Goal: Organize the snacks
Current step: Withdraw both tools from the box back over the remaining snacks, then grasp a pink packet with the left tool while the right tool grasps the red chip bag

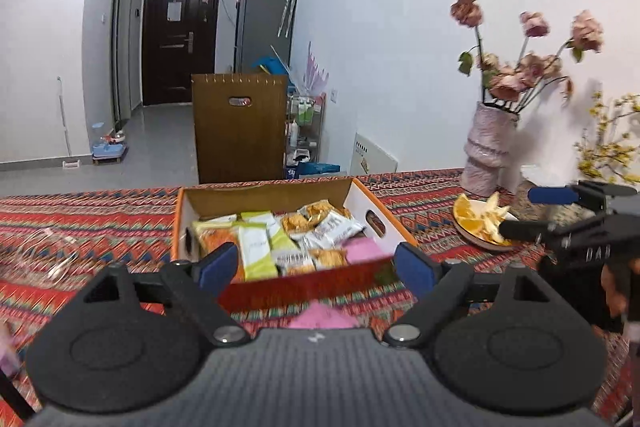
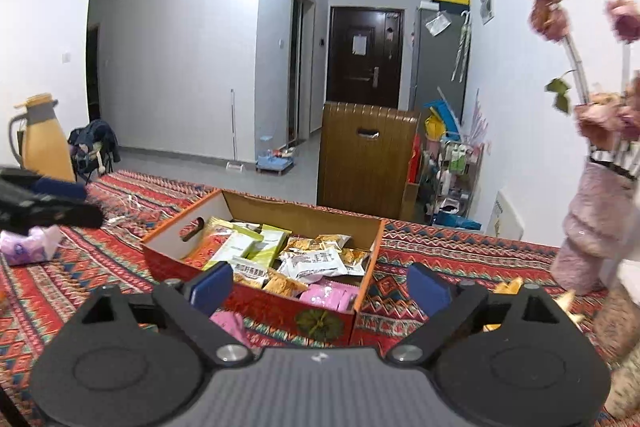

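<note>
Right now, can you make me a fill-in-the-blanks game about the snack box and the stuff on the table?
1. The snack packets lie inside a cardboard ____.
2. The orange slices sit on a ____.
3. The dried flowers stand in a pink ____.
4. The fingers of both grippers, left gripper and right gripper, are ____.

Missing words: box; plate; vase; open

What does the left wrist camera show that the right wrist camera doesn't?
Only the left wrist view shows the plate of orange slices clearly, and the yellow flowers. Only the right wrist view shows the yellow jug and the tissue pack. Both show the snack box, the pink vase and a pink packet lying outside the box.
</note>
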Action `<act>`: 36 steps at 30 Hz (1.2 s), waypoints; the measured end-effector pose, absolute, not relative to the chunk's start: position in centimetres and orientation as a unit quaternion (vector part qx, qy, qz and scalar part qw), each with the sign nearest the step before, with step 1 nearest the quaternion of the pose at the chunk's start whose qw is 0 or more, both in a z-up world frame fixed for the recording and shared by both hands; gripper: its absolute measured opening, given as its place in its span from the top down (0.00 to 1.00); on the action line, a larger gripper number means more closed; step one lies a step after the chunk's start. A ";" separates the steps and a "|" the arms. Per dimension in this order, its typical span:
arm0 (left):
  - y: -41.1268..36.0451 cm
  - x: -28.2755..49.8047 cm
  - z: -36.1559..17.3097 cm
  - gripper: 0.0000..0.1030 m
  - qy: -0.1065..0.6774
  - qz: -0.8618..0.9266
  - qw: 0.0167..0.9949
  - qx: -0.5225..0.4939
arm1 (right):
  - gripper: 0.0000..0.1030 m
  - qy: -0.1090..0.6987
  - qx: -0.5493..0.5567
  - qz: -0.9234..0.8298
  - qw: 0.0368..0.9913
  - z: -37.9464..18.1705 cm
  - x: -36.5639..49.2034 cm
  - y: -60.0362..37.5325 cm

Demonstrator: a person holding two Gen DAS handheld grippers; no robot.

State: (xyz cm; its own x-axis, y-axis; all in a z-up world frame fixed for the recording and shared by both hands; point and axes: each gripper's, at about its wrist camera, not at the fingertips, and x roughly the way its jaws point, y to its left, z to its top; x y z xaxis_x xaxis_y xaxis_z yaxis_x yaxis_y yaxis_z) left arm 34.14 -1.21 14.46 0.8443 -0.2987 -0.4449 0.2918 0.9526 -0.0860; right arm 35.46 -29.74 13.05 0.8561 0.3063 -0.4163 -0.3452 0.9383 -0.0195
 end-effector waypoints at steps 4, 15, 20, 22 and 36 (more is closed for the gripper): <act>0.4 27.6 14.6 0.12 0.213 -0.158 0.964 -0.007 | 0.05 0.198 -0.036 0.172 0.964 13.4 30.5 -30.8; 5.3 13.9 9.6 0.05 0.213 -0.122 0.967 -0.073 | 0.05 0.225 -0.015 0.179 0.958 8.1 18.3 -31.8; 6.3 10.9 5.3 0.05 0.245 -0.084 0.959 -0.115 | 0.05 0.259 0.010 0.167 0.951 3.9 14.8 -31.7; 6.6 10.7 4.1 0.05 0.264 -0.072 0.955 -0.118 | 0.05 0.270 0.026 0.168 0.948 2.6 14.0 -31.6; 6.8 14.0 2.6 0.05 0.293 -0.045 0.950 -0.101 | 0.05 0.297 0.035 0.168 0.939 0.4 16.1 -30.2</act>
State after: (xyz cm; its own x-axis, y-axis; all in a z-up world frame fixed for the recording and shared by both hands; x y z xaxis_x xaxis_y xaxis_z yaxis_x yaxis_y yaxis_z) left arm 14.01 6.80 2.64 0.8245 -0.1448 -0.5470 0.0270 0.9757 -0.2177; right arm 16.07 -30.22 0.41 0.7670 0.3371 -0.5460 -0.2958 0.9408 0.1653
